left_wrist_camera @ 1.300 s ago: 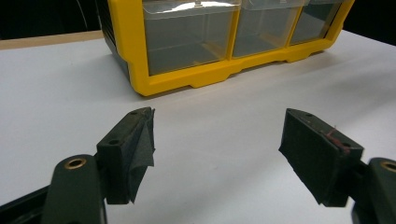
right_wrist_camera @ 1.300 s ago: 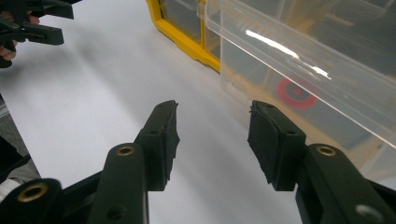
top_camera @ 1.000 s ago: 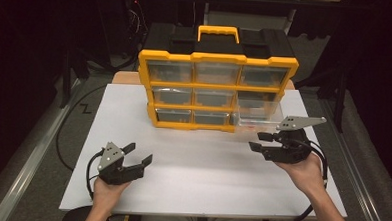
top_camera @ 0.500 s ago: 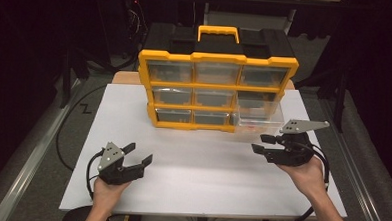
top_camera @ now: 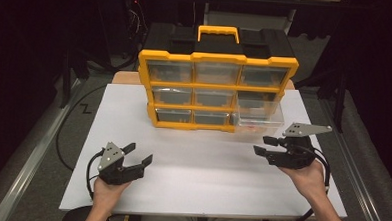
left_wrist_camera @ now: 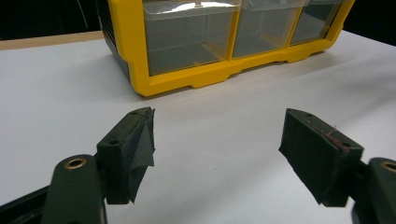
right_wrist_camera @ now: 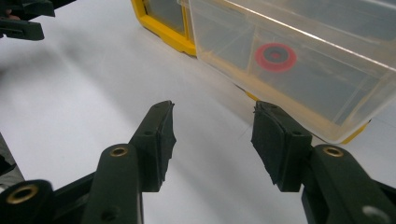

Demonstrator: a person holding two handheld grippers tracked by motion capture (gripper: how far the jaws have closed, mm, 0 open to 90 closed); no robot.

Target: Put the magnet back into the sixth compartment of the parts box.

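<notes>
Both grippers, left (top_camera: pixel 137 155) and right (top_camera: pixel 265 146), are released and empty above the bench (top_camera: pixel 206 181). Probable step: reach. Next, the right must enter the open drawer (top_camera: pixel 259 119) for the red ring (right_wrist_camera: pixel 275 56).

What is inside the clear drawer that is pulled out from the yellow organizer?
Inside the pulled-out clear drawer lies one red ring with a dark centre. The rest of its floor looks empty. The drawer's back end, still within the yellow organizer, is hidden.
</notes>
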